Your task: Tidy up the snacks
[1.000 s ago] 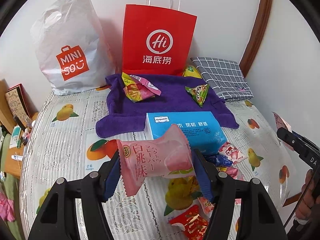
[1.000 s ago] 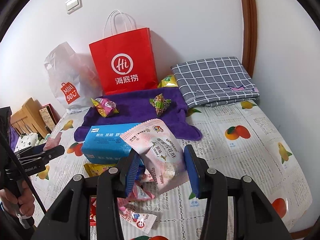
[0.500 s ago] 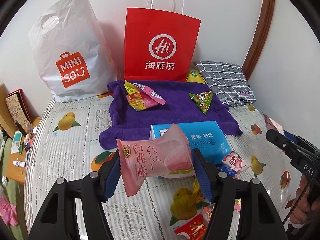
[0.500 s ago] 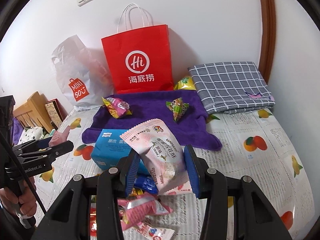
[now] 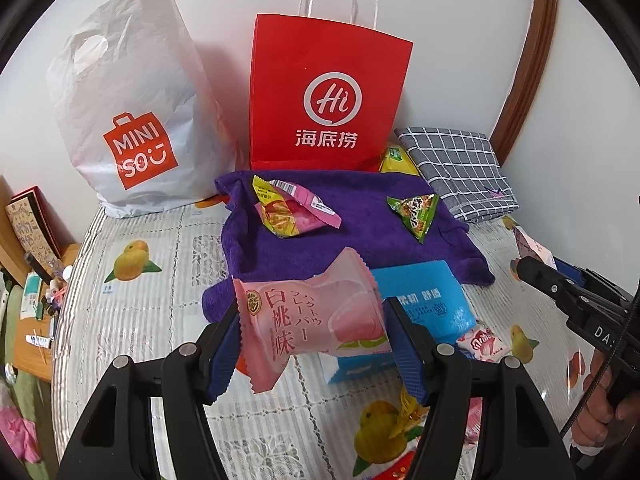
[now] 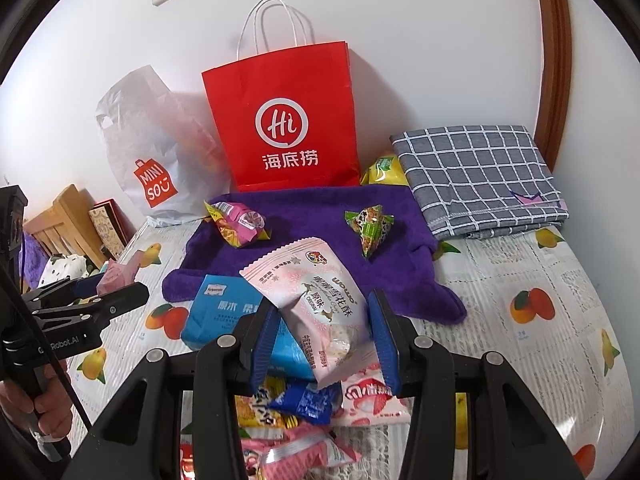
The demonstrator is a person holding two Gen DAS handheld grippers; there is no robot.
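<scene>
Snacks: a pink pack (image 5: 308, 320) is clamped in the left tool (image 5: 310, 344), a pale pouch (image 6: 316, 308) in the right tool (image 6: 320, 344), above a fruit-print bed (image 6: 540, 280). Purple towel (image 5: 360, 236), red bag (image 5: 328, 96) and white bag (image 5: 132, 104) stand by the wall (image 6: 420, 20).

Both wrist cameras look forward and slightly down over the bed toward the wall, close behind their claws. Both views share the red paper bag (image 5: 328, 96) (image 6: 284, 120) and purple towel (image 5: 360, 232) (image 6: 316, 216).
</scene>
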